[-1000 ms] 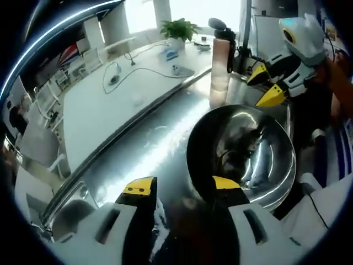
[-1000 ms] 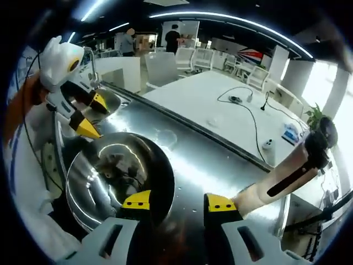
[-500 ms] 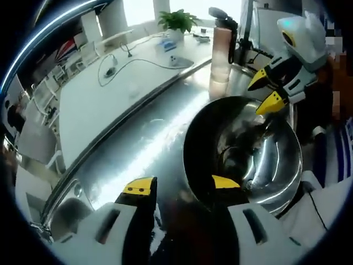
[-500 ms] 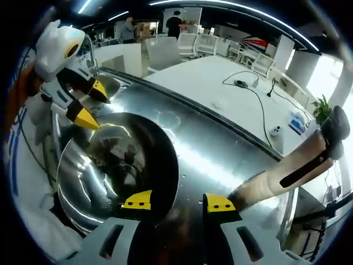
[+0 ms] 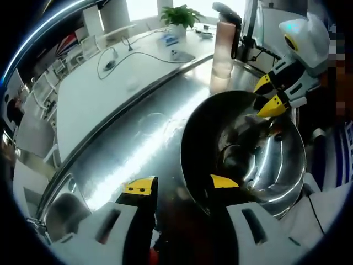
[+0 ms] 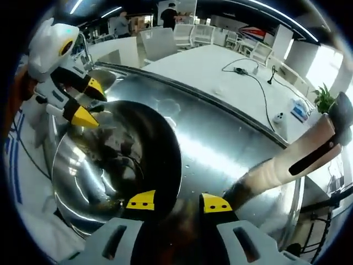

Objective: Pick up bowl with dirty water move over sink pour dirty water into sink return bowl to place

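A: Left gripper, left gripper view: yellow-tipped jaws spread, one on each side of the rim of the round polished steel bowl. One tip sits inside the bowl, the other outside over the brushed steel counter. Whether the tips touch the rim, cannot tell.

B: Bowl's place?

A: On the counter, at its near edge. Dark murky water lies in the bottom. At the far rim, the right gripper, white body with yellow tips, straddles the edge with its jaws apart.

B: Beyond it?

A: Tall beige bottle with a black cap stands on the counter past the bowl. Long white table runs along the counter's far edge, with a black cable and a green potted plant on it. Sunken steel sink basin at the counter's far end.

B: Right gripper view?

A: Right gripper, jaws parted across the bowl's rim, one tip inside, one over the counter. Left gripper straddles the opposite rim. Beige bottle leans in from the right. White table behind.
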A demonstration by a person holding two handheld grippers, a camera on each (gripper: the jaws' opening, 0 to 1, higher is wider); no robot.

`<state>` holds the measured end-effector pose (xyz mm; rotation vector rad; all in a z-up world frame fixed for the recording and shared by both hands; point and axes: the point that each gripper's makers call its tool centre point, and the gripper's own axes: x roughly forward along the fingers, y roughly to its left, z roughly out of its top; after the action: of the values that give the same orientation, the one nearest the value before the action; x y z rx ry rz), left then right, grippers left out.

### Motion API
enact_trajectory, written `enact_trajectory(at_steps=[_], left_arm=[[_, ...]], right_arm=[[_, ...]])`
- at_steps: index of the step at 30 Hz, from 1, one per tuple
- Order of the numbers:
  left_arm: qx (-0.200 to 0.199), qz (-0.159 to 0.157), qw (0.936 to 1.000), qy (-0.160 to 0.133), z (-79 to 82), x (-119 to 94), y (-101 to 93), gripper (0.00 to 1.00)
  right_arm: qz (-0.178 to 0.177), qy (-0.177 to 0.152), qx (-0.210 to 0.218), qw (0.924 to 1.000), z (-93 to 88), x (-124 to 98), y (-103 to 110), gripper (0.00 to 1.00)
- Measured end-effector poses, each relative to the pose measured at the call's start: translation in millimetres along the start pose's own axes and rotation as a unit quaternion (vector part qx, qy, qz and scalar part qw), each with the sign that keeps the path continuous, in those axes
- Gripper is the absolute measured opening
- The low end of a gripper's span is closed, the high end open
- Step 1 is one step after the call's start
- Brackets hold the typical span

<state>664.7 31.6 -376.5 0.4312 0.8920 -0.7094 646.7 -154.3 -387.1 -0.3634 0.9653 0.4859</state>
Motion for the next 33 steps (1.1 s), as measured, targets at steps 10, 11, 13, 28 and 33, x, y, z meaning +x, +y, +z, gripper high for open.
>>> enact_trajectory(at_steps=[10,11,13,28,33], left_arm=[[-0.022,0.003,0.9997,0.01,-3.3,3.2,0.7,0.19],[-0.024,-0.001,0.9996,0.012,-3.9,3.5,-0.8,0.17],[-0.023,0.0,0.9996,0.014,-4.3,4.7,-0.9,0.17],[-0.041,0.0,0.9989,0.023,-10.0,5.0,-10.4,0.03],[-0.055,0.019,0.9979,0.027,-12.8,3.9,-7.7,0.0]], right_arm=[[0.002,0.009,0.012,0.9999,-2.7,2.7,4.9,0.15],[0.002,0.009,0.014,0.9999,-2.7,3.7,5.5,0.14],[-0.001,0.01,0.015,0.9998,-5.0,3.4,8.3,0.13],[-0.007,0.02,0.02,0.9996,-10.3,0.9,15.1,0.04],[-0.017,0.02,0.034,0.9991,-10.4,0.5,14.0,0.03]])
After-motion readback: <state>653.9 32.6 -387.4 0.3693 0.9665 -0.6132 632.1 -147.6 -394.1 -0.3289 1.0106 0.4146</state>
